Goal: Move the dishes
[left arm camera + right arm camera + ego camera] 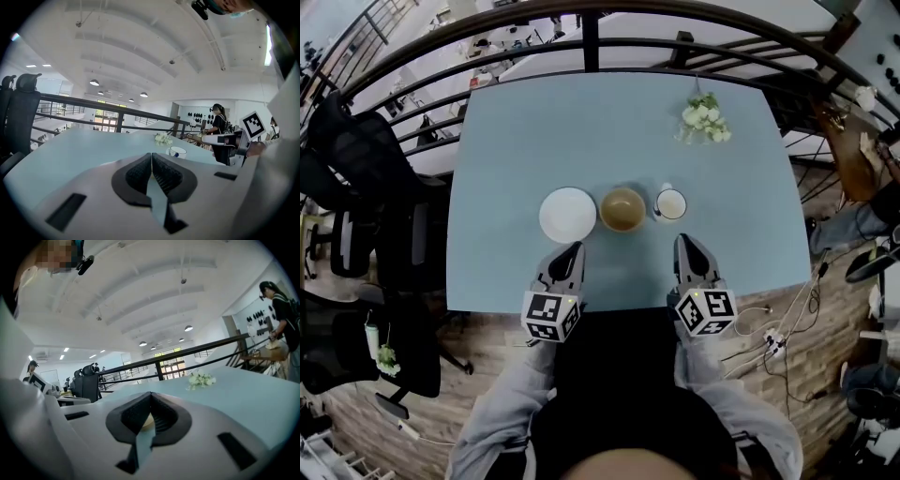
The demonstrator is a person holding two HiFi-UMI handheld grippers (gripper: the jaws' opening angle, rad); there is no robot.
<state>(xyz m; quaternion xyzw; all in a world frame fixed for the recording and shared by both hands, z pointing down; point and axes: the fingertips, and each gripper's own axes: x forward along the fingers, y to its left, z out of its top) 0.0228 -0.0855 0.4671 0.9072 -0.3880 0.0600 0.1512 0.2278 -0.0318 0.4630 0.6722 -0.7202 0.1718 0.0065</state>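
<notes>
Your table (581, 131) is pale blue. On it you have a white plate (567, 215), a tan-brown bowl (622, 209), a white cup (670, 203) with a dark blue mark, and white flowers (704, 119) with green leaves. Your grey left gripper (574, 249) and right gripper (685, 241) carry black-and-white square markers.

both grippers — left gripper (572, 251), right gripper (687, 246) — jaws closed, empty.
</notes>
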